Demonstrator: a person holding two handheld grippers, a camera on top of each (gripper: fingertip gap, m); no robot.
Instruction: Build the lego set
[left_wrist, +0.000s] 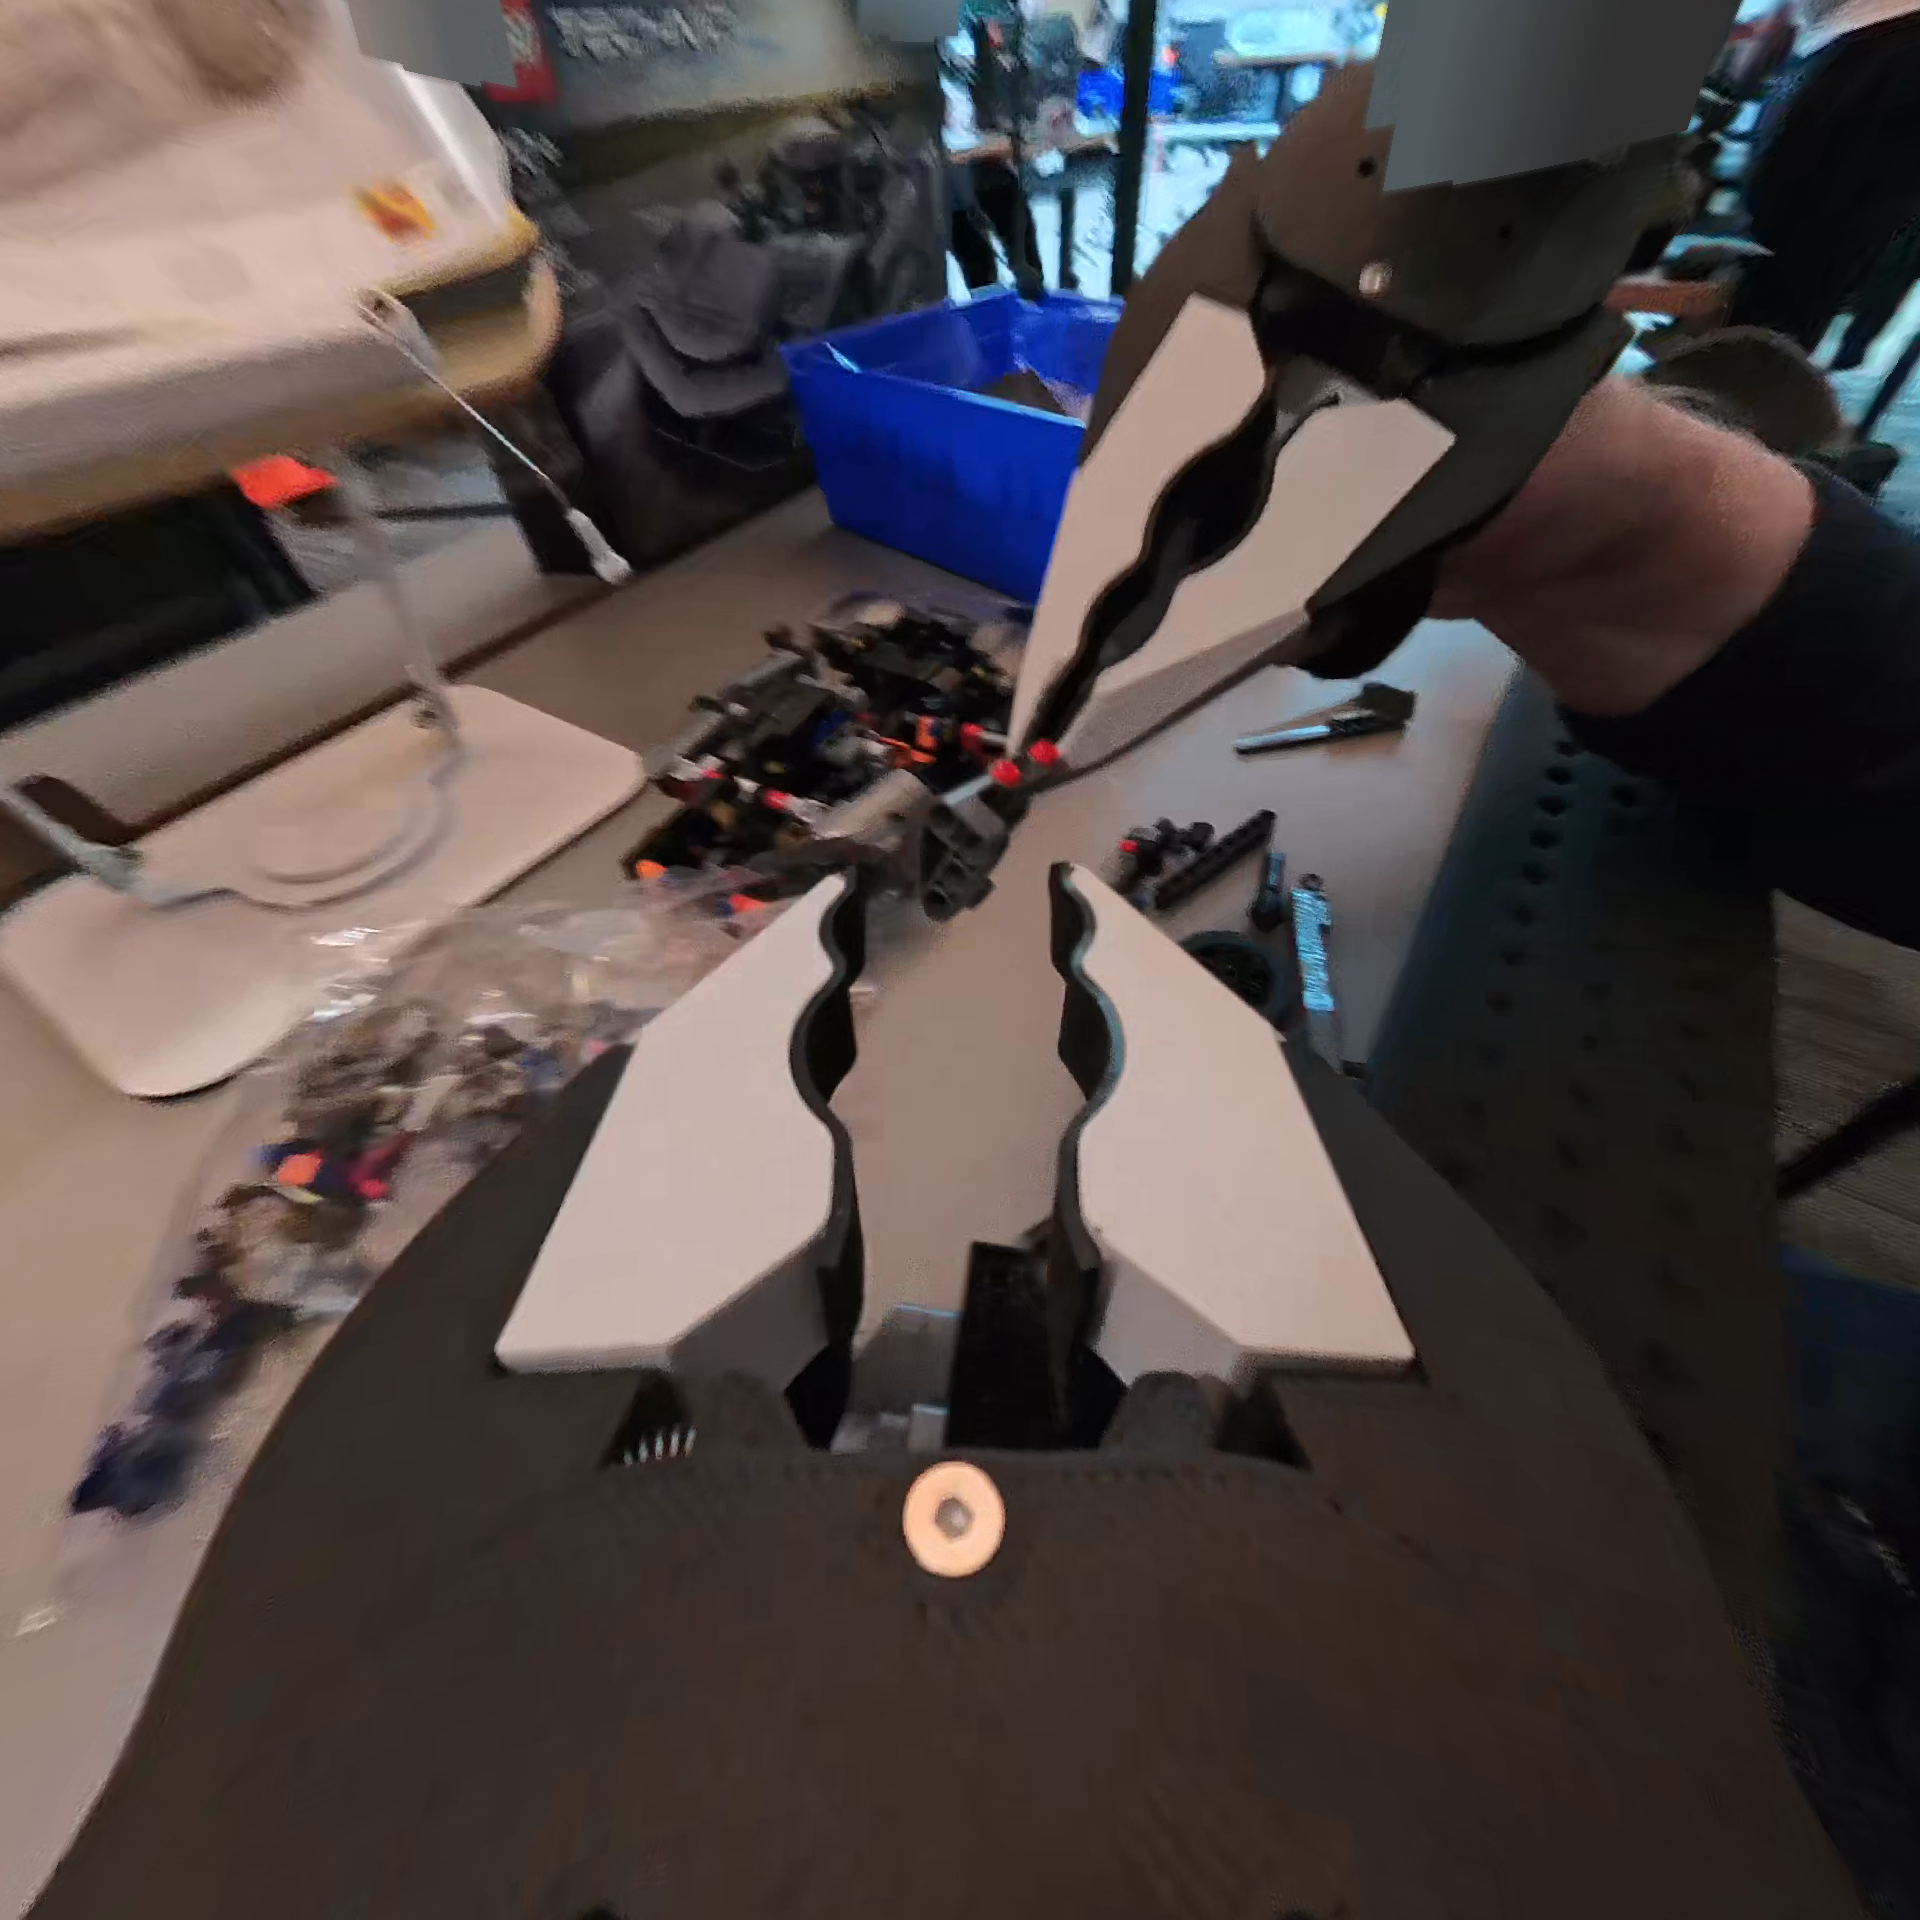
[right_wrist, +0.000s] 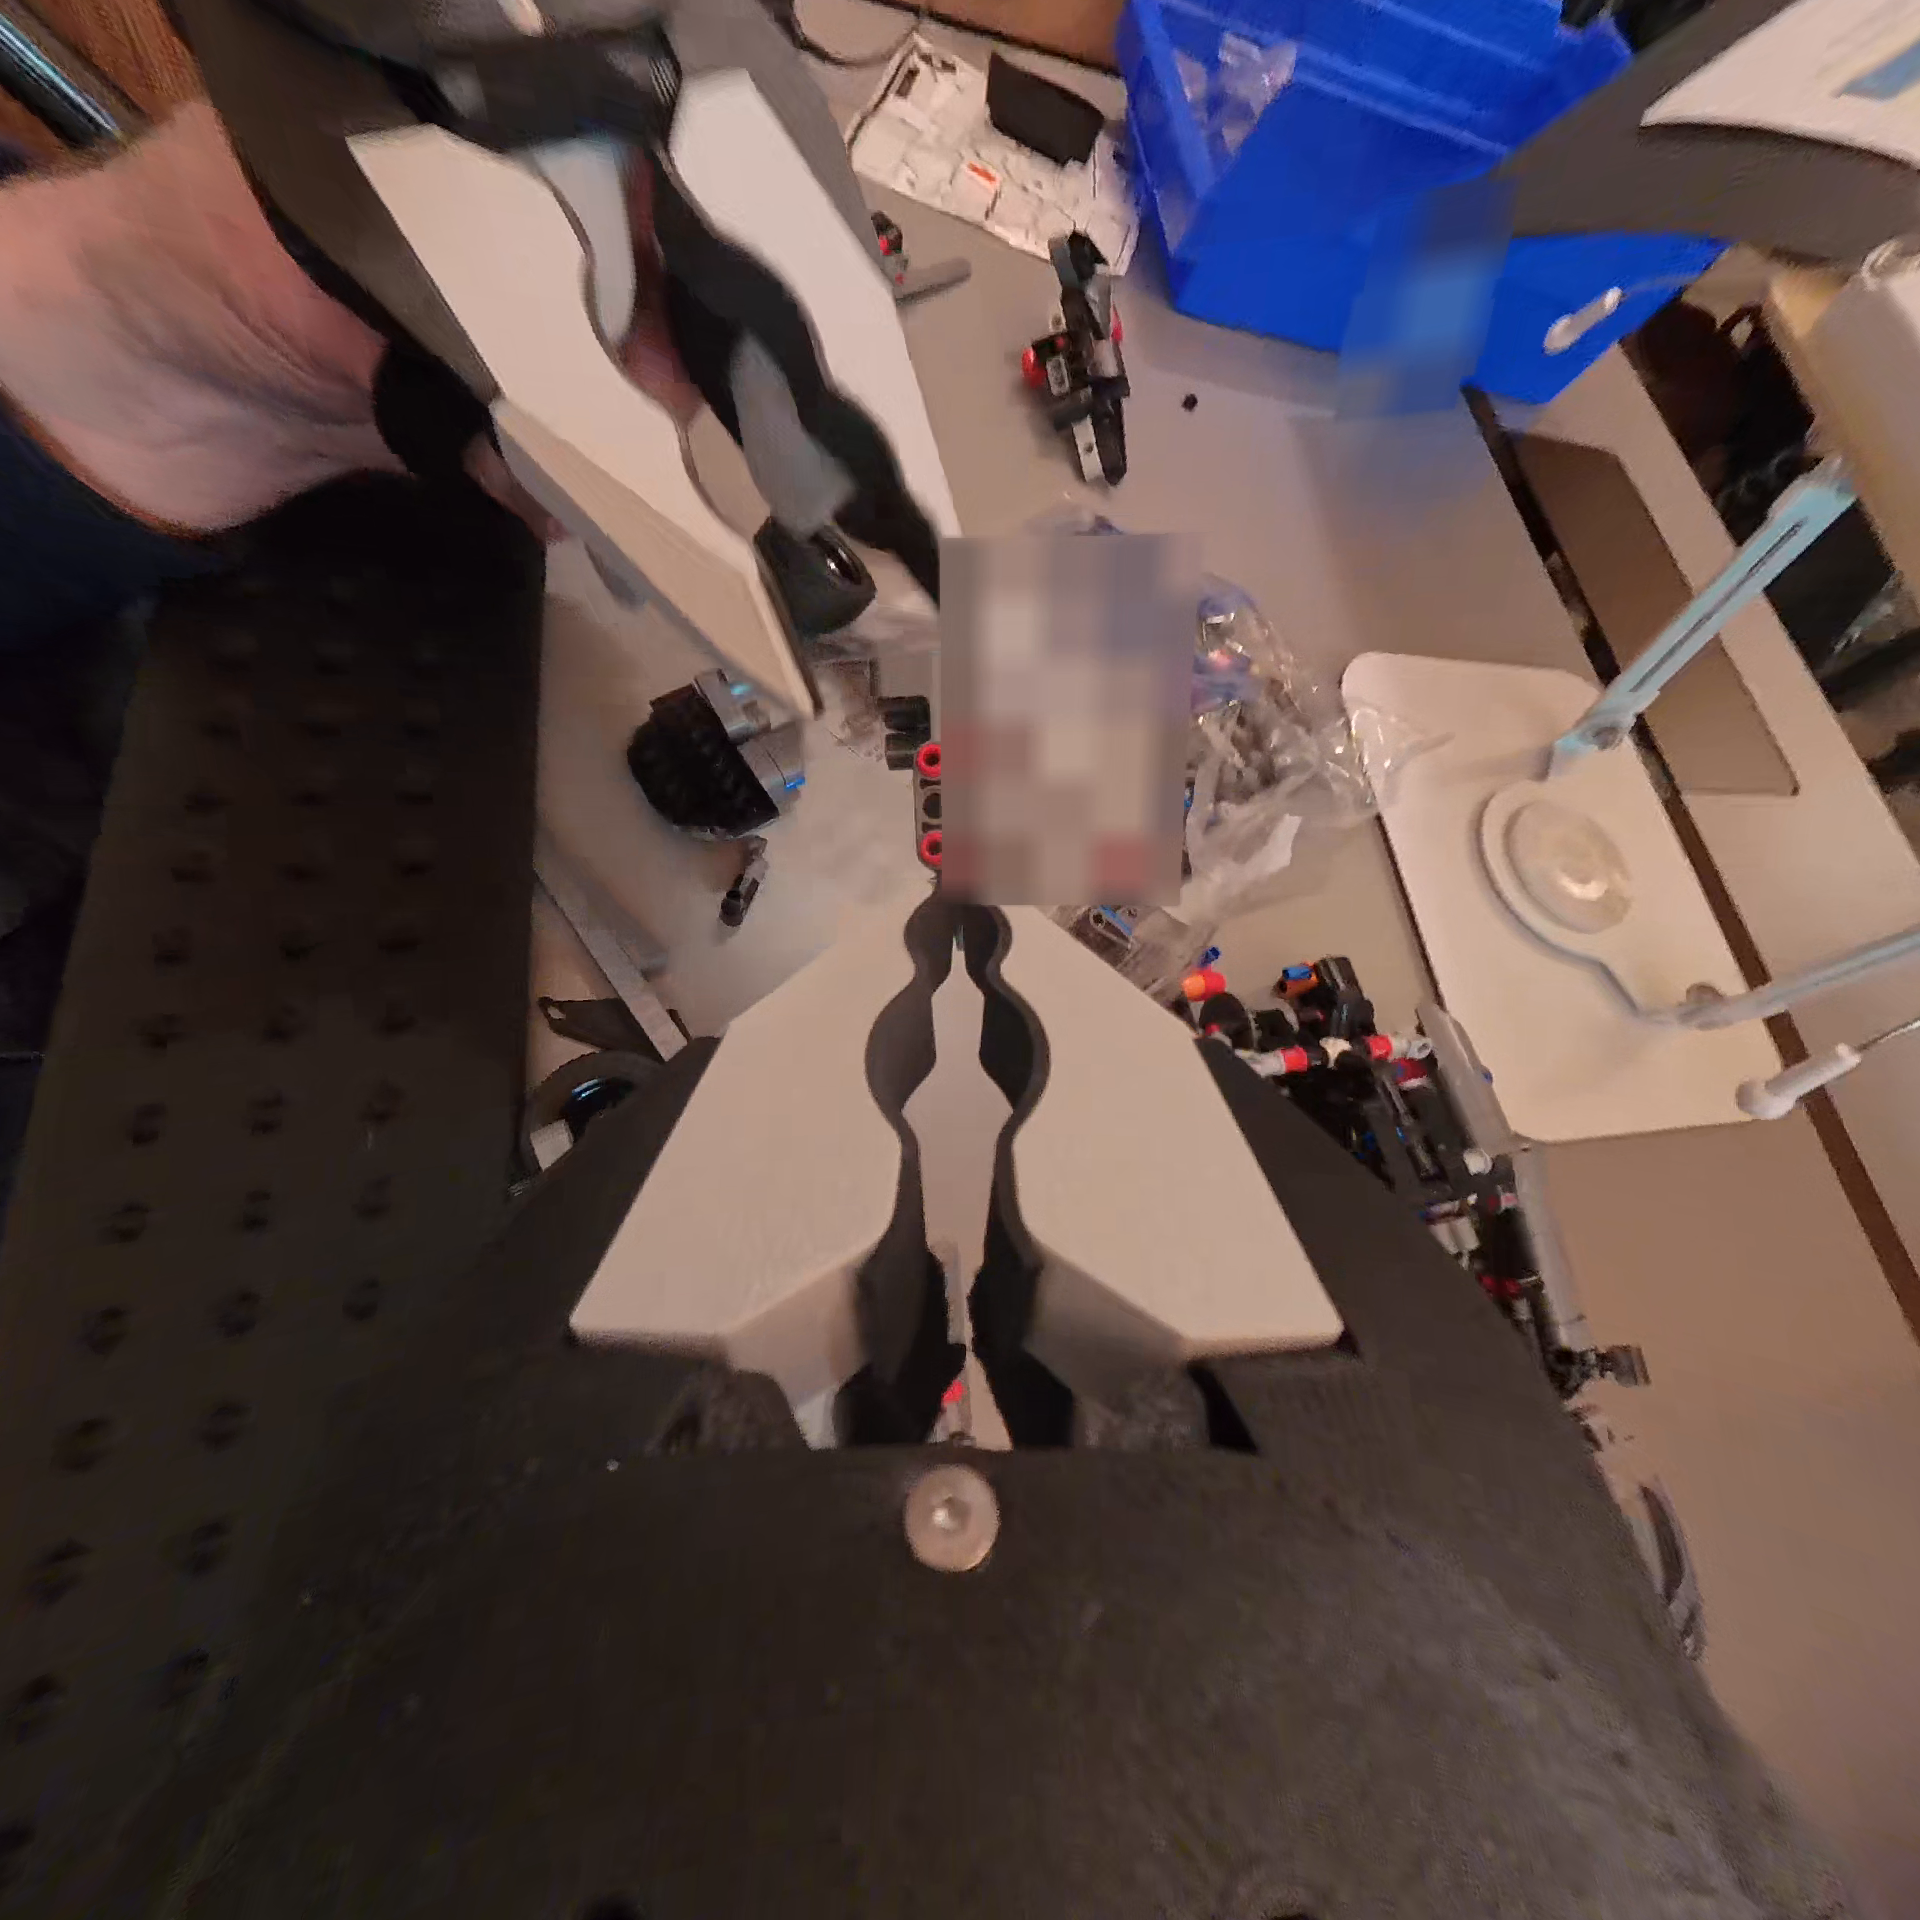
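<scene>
In the left wrist view my left gripper (left_wrist: 954, 894) is open and empty, its fingertips just below a small grey lego piece (left_wrist: 961, 842) with red pins. My right gripper (left_wrist: 1023, 743) comes in from the upper right and is shut on the top of that piece, holding it above the table. In the right wrist view my right gripper (right_wrist: 956, 925) is shut, with the grey piece (right_wrist: 925, 800) sticking out past its tips, partly under a mosaic patch. The left gripper (right_wrist: 868, 644) shows open at the upper left. The partly built black lego model (left_wrist: 831, 727) lies on the table behind; it also shows in the right wrist view (right_wrist: 1382, 1091).
A blue bin (left_wrist: 935, 447) stands at the back. Clear bags of parts (left_wrist: 416, 1039) lie at the left beside a white stand base (left_wrist: 312, 831). Loose black parts (left_wrist: 1216, 852) and a tyre (left_wrist: 1242, 966) lie at the right. A wheel (right_wrist: 707, 769) and a small subassembly (right_wrist: 1081, 364) lie on the table. Across from one pair of fingers to the other is roughly 4 cm.
</scene>
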